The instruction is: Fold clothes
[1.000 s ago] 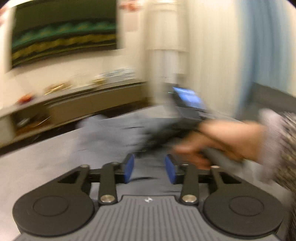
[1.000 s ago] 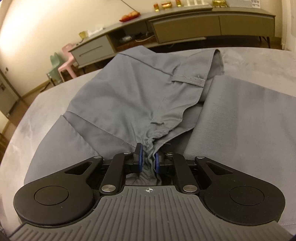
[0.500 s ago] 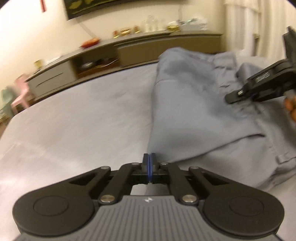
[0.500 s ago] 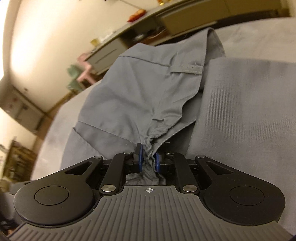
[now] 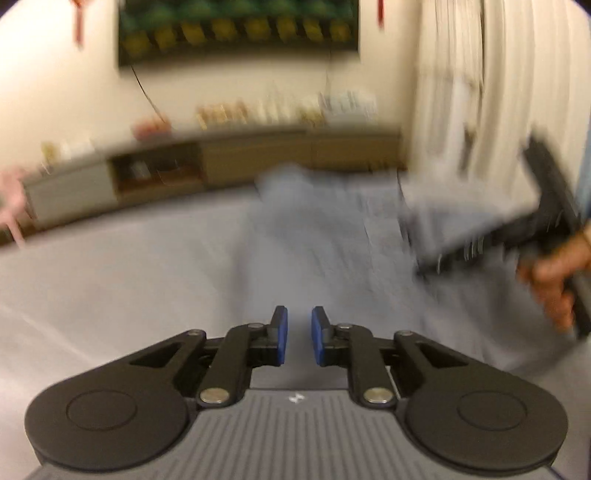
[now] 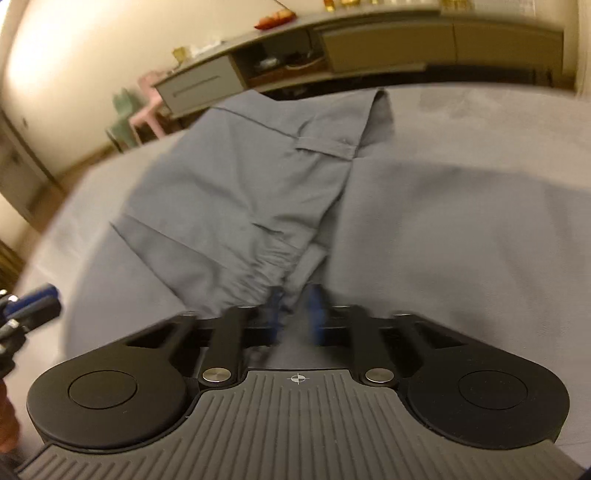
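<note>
A grey garment (image 6: 240,192) with a belt loop lies spread on a grey covered surface (image 6: 498,140). My right gripper (image 6: 295,299) is shut on a bunched fold of it at its near edge; its pads are blurred. The left wrist view is blurred. There the garment (image 5: 314,221) lies ahead, and the right gripper (image 5: 480,247) and the hand (image 5: 554,284) holding it are at the right. My left gripper (image 5: 298,321) hovers over the near part of the cloth; its jaws are opening, a small gap apart, with nothing between them. Its tips (image 6: 33,299) show at the left edge of the right view.
A long low sideboard (image 6: 369,48) with small items on top runs along the far wall. Pink and green chairs (image 6: 147,103) stand to its left. Pale curtains (image 5: 461,74) hang at the right, and a dark picture (image 5: 236,29) is on the wall.
The left jaws were apart, then shut, and now stand slightly apart; the left view has swung back towards the wall. The right gripper still pinches the same fold.
</note>
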### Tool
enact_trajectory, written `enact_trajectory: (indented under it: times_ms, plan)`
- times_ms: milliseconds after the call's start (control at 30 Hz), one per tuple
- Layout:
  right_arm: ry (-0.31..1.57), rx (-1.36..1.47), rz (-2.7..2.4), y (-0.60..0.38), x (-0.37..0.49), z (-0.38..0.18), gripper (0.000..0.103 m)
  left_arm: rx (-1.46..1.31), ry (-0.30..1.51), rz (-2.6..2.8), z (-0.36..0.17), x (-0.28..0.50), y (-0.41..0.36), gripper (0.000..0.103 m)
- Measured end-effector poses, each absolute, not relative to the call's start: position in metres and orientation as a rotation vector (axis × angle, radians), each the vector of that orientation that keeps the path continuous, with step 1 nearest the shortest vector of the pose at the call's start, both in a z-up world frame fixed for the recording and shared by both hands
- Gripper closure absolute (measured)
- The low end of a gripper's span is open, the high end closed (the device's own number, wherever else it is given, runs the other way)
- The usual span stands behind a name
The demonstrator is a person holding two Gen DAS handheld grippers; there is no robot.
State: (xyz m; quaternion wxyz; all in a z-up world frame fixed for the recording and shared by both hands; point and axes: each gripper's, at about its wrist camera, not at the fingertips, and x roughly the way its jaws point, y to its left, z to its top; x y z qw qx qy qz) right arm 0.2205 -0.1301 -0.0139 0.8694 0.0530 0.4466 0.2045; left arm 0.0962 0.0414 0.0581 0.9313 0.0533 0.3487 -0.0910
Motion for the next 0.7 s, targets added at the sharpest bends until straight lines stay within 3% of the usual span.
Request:
enact_trajectory:
  times_ms: [200,267,367,433,467,633,667,700]
  plan:
    - [0.933,-0.082,0.306,-0.143,0.201,-0.003,0.103,0.052,0.803,-0.162,0.045,0.111,0.050,0.094]
    - [0.921,-0.027,0.315,-0.151,0.205,0.004,0.103,0.049,0.800,-0.154,0.043,0.106,0.052,0.094]
    - [0.875,0.080,0.339,-0.159,0.213,0.020,0.064,0.057,0.795,-0.144,0.043,0.103,0.052,0.095]
    - [0.785,0.174,0.370,-0.166,0.221,0.039,0.025,0.059,0.793,-0.144,0.043,0.103,0.051,0.096]
    - [0.758,0.220,0.371,-0.170,0.229,0.044,0.018,0.065,0.791,-0.144,0.041,0.104,0.050,0.096]
    - [0.765,0.326,0.343,-0.179,0.291,0.031,0.015,0.074,0.786,-0.150,0.039,0.106,0.050,0.096]
    - [0.774,0.321,0.337,-0.178,0.301,0.026,0.016,0.074,0.786,-0.153,0.039,0.106,0.050,0.096]
    - [0.786,0.316,0.341,-0.176,0.311,0.021,0.026,0.073,0.786,-0.156,0.039,0.106,0.051,0.096]
